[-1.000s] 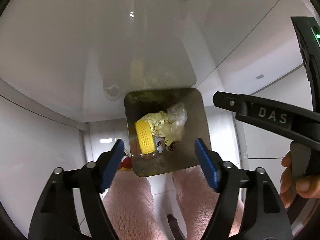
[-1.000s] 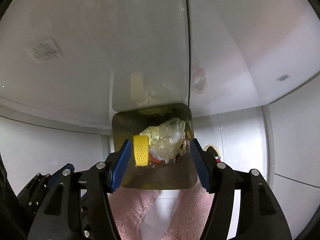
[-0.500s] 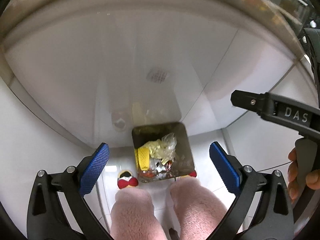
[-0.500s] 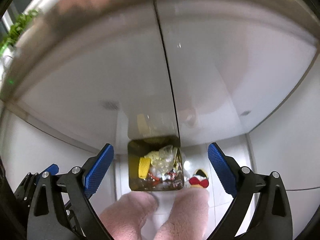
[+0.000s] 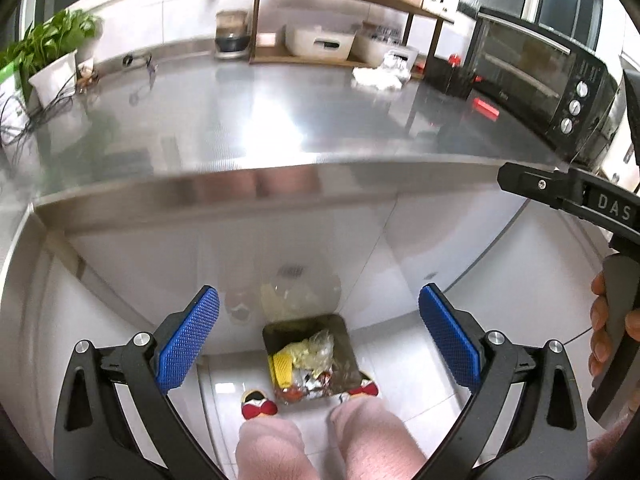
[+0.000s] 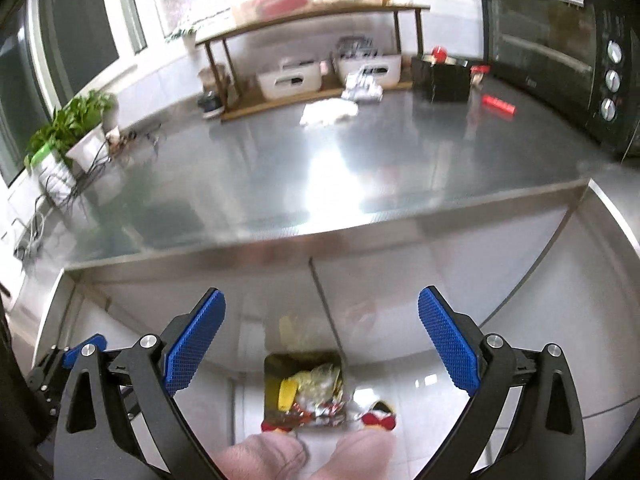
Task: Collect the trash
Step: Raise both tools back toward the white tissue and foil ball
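Observation:
A square metal trash bin [image 5: 347, 346] [image 6: 274, 364] stands on the floor far below, against the cabinet front. It holds crumpled wrappers and a yellow piece [image 5: 282, 368]. My left gripper [image 5: 318, 338] hangs high above it, open wide and empty. My right gripper [image 6: 322, 346] is also open wide and empty, and one of its fingers [image 5: 560, 192] shows at the right of the left wrist view. On the steel countertop [image 5: 280, 120] lie crumpled white wrappers [image 5: 380, 76] [image 6: 328, 114] and a red wrapper [image 5: 486, 107] [image 6: 498, 105].
A black toaster oven [image 5: 540, 76] [image 6: 560, 60] stands at the counter's right. A wooden shelf with white boxes [image 5: 320, 42] runs along the back, with a black box [image 6: 440, 78] beside it. A potted plant [image 5: 52, 60] and cables sit far left. A person's pink-trousered legs [image 5: 272, 440] stand by the bin.
Both grippers have risen from close over the bin to above the counter edge, and their jaws have spread wider. The bin looks smaller and the countertop has come into view.

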